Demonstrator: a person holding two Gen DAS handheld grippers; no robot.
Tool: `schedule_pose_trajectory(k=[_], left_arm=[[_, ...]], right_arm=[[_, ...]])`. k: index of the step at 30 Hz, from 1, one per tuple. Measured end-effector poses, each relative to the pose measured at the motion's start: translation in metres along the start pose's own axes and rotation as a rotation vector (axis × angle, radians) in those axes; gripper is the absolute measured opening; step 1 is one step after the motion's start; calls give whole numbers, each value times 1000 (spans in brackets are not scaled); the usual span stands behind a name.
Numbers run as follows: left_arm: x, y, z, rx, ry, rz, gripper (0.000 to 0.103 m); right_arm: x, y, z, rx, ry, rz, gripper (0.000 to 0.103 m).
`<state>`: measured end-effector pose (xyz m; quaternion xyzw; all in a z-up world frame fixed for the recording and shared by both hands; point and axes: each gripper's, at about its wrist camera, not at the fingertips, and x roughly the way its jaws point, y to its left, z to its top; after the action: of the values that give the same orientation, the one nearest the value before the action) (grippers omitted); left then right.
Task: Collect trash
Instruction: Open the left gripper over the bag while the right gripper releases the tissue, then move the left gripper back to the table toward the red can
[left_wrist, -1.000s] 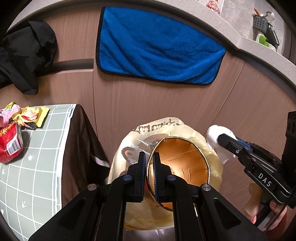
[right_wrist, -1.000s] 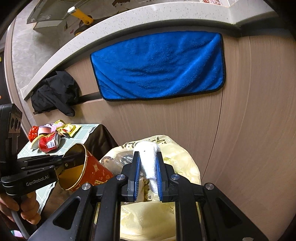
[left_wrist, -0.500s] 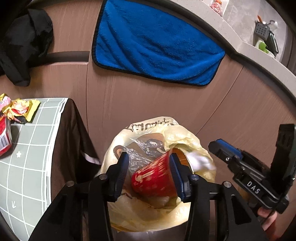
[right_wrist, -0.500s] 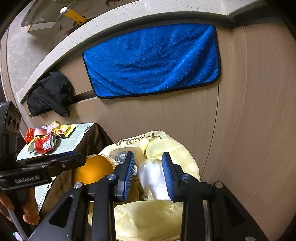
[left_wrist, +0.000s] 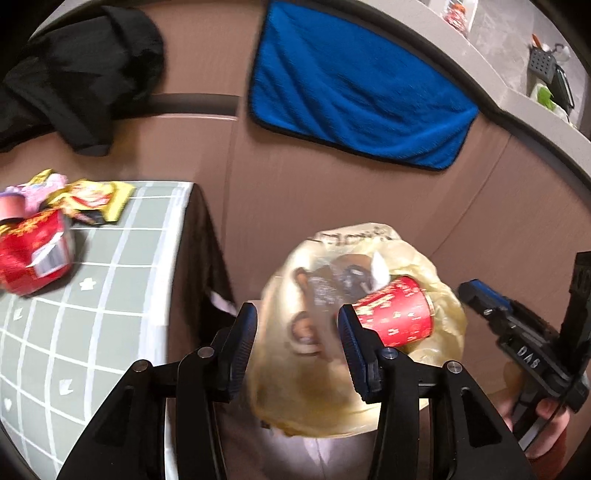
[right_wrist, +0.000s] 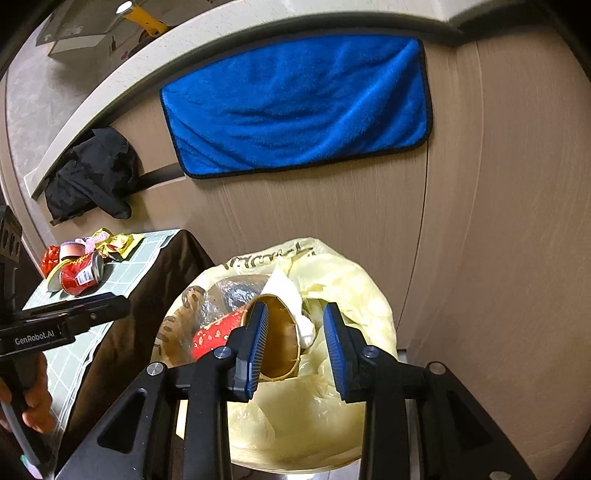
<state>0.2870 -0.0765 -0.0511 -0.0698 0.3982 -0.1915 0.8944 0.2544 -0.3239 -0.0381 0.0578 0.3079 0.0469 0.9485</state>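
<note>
A red paper cup lies on its side in the yellow trash bag, with a white tissue just behind it. My left gripper hangs open above the bag's left part, nothing between its fingers, the cup just right of its right finger. My right gripper is open over the bag; beyond its jaws I see the cup's gold inside and the tissue, both untouched. More trash stays on the table: a red can and yellow wrappers.
The grid-patterned table stands left of the bag, its dark cloth hanging down. Behind rises a wooden cabinet wall with a blue towel and a black cloth hung on it. A person's hand holds the right gripper's handle.
Both grippers opened: the left let go of the red cup, the right of the white tissue, and both now lie in the bag. The left gripper shifted leftward.
</note>
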Motion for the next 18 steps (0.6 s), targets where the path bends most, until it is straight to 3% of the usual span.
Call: schedule_pose_trajectory(k=[6,15,18], left_arm=[[-35,48,-7,-47,-78,76,47],[-95,140,-9,-74,-215,197,47],[-104,167,-11,-83,-222,218,47]], right_arm=[[-12,24,12,-29,-34,56,30],[2,106,25,-151,-39,190,30],[13,136,25,-192,-19,232,30]])
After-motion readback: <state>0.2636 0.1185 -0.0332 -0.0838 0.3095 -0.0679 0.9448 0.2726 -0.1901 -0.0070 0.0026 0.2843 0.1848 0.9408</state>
